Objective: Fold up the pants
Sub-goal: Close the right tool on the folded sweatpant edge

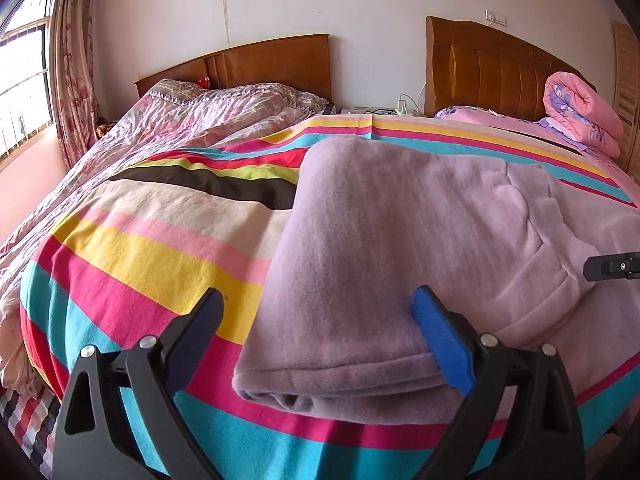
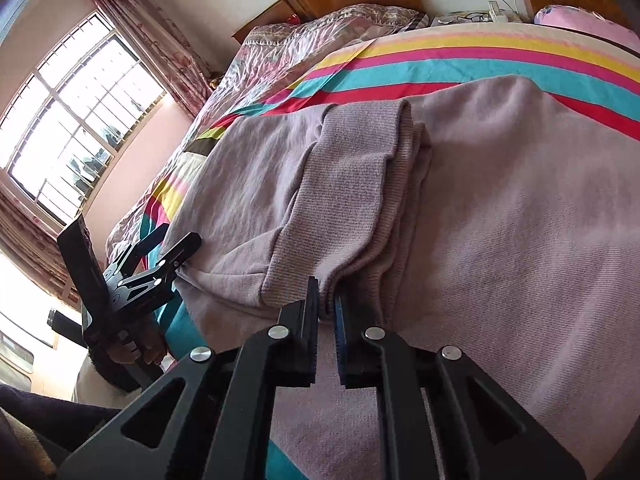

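Left wrist view: pants, lilac fleece, lie on the striped sheet of the bed, already doubled over, with a folded edge near us and the ribbed cuffs toward the right.
Left gripper: we see its jaws spread wide, the black finger over the sheet and the blue pad resting at the near fold; it holds nothing.
Right edge of this view: a dark fingertip of the right gripper shows by the cuffs.
Background: a rolled pink quilt sits well apart at the headboard.
Right wrist view: the right gripper has its jaws nearly together, pinching cloth of the pants just below the ribbed cuffs.
Left gripper from here: it sits at the garment's far corner by the bed edge, fingers parted.
Step in hand, as we judge it: taking both ends for the next fold.
Doing it well: we should close the left jaws on all layers at the fold, lift both ends level, keep the cloth taut, and lay edge to edge so the cuffs do not slide out.
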`<state>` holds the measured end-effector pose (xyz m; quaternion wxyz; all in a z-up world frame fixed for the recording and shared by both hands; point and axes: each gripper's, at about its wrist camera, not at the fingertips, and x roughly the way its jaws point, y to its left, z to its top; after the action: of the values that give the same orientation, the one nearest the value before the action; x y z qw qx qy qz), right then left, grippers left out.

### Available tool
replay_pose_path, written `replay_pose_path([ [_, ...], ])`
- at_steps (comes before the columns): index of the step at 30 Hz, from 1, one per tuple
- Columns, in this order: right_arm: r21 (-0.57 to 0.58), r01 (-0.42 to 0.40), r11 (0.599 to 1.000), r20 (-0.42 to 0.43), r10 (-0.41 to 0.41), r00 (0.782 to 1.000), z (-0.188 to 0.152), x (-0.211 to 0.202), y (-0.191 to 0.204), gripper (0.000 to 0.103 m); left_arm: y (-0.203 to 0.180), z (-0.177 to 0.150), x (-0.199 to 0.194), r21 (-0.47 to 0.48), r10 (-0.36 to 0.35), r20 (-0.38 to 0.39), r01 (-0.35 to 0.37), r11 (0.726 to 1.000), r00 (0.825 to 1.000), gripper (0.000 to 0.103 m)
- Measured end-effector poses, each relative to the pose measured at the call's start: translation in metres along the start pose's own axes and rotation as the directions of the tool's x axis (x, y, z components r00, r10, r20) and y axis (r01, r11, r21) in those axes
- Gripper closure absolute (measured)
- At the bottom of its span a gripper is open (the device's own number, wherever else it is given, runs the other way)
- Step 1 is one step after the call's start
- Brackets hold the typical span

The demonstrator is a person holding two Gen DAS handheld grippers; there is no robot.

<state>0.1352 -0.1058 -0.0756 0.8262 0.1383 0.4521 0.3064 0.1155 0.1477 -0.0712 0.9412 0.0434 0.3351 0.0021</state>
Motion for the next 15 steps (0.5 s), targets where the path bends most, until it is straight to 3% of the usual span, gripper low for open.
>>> replay_pose_path([
  [3, -0.038, 0.035, 0.999, 0.032, -0.034, 0.999, 0.005, -0.013, 0.009, 0.095, -0.003, 0.0, -0.003, 0.03, 0.008, 0.009, -0.008, 1.0, 1.0, 0.004],
  [6, -0.008, 0.083, 0.997, -0.035, -0.083, 0.996, 0.0, 0.002, -0.005, 0.095, -0.006, 0.0, 0.001, 0.045, 0.01, 0.001, -0.01, 0.999, 1.0, 0.003],
  [9, 0.021, 0.059, 0.998, -0.048, -0.058, 0.997, -0.005, 0.005, -0.01, 0.094, -0.008, -0.001, 0.002, 0.054, 0.021, -0.007, -0.02, 0.998, 1.0, 0.003],
  [12, 0.015, 0.084, 0.996, -0.015, -0.083, 0.996, 0.001, -0.009, -0.01, 0.067, -0.006, -0.001, 0.001, 0.057, 0.018, -0.007, -0.018, 0.998, 1.0, 0.003],
  [13, 0.028, 0.081, 0.996, -0.003, -0.081, 0.997, 0.003, -0.013, -0.013, 0.045, -0.006, 0.0, 0.001, 0.055, 0.015, -0.006, -0.015, 0.998, 1.0, 0.003],
  [14, 0.039, 0.063, 0.997, 0.002, -0.063, 0.998, 0.005, -0.017, -0.015, 0.03, -0.005, 0.0, 0.0, 0.053, 0.013, -0.004, -0.012, 0.999, 1.0, 0.003],
  [15, 0.041, 0.053, 0.998, -0.001, -0.053, 0.999, 0.007, -0.017, -0.017, 0.029, -0.006, 0.0, 0.0, 0.051, 0.011, -0.003, -0.011, 0.999, 1.0, 0.003],
])
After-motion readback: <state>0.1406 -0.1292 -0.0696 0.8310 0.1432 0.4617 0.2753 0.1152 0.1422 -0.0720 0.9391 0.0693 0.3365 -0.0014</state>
